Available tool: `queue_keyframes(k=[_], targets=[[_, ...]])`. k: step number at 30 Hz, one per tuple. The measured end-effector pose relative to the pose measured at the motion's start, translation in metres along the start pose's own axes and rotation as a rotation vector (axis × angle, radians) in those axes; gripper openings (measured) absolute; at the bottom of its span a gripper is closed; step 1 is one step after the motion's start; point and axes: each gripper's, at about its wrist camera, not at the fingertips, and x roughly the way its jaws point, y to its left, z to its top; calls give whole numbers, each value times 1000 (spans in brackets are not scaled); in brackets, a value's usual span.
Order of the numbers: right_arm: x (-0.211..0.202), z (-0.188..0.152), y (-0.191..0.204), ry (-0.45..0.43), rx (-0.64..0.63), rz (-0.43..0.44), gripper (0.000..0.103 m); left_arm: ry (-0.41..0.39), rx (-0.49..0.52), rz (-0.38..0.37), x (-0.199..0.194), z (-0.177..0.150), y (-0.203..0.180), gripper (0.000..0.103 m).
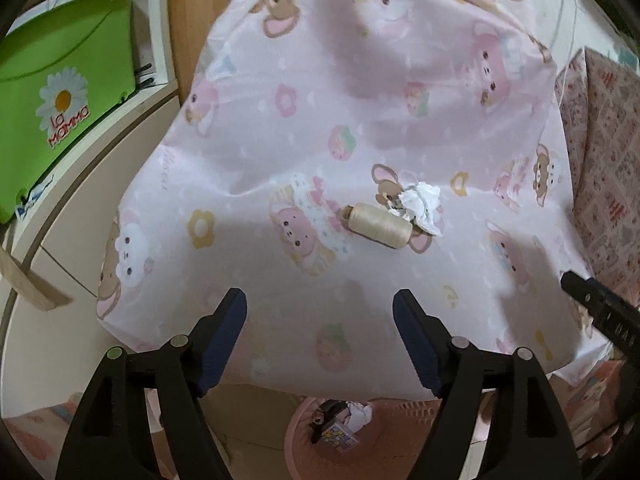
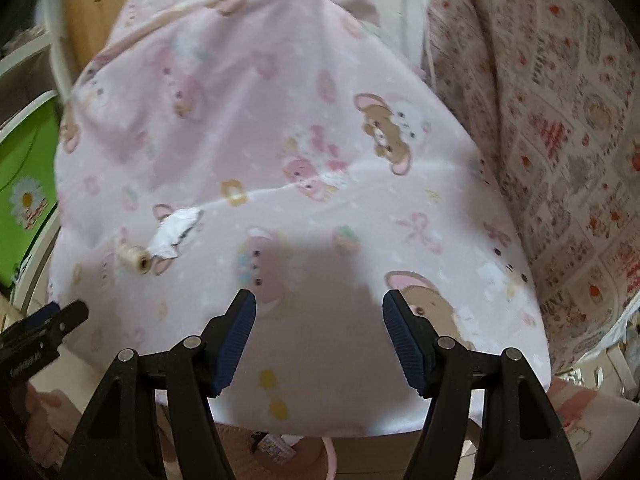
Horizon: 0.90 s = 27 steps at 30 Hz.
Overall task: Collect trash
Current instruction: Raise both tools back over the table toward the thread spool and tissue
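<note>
With both the left gripper [image 1: 319, 312] and right gripper [image 2: 319, 314] wide and empty, pinch only the crumpled tissue [image 1: 420, 204], avoiding the thread spool [image 1: 378, 226] touching it.

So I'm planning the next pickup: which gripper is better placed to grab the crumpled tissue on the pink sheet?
Probably the left gripper. Its open jaws face the crumpled tissue, which lies just ahead beside the thread spool. From the right gripper the tissue sits far off to the side.
</note>
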Motion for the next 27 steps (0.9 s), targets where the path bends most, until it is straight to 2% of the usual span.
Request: queue_keyframes(k=[2, 5, 6, 8, 10, 14, 19, 22, 27], targets=[[2, 1, -4, 8, 15, 4, 68, 2, 30, -1, 3, 0, -7, 74], [1, 1, -6, 1, 19, 3, 68, 69, 37, -109, 17, 4, -15, 75], [0, 1, -7, -2, 16, 0, 68, 71, 54, -112, 20, 7, -17, 75], [-1, 1, -8, -11, 5, -12, 68, 39, 109, -72, 23, 15, -23, 75], [-2, 1, -8, -20, -6, -19, 68, 28, 135, -84, 27, 25, -24, 75], [-1, 0, -8, -20, -28, -30, 68, 31, 101, -132, 42, 43, -19, 75], [-2, 1, -7, -37, -57, -57, 68, 28, 85, -126, 55, 46, -15, 74], [-3, 3, -6, -42, -68, -53, 68, 42, 74, -147, 59, 46, -14, 74], [-5, 5, -1, -47, -79, -44, 68, 23, 91, -134, 62, 44, -20, 75]])
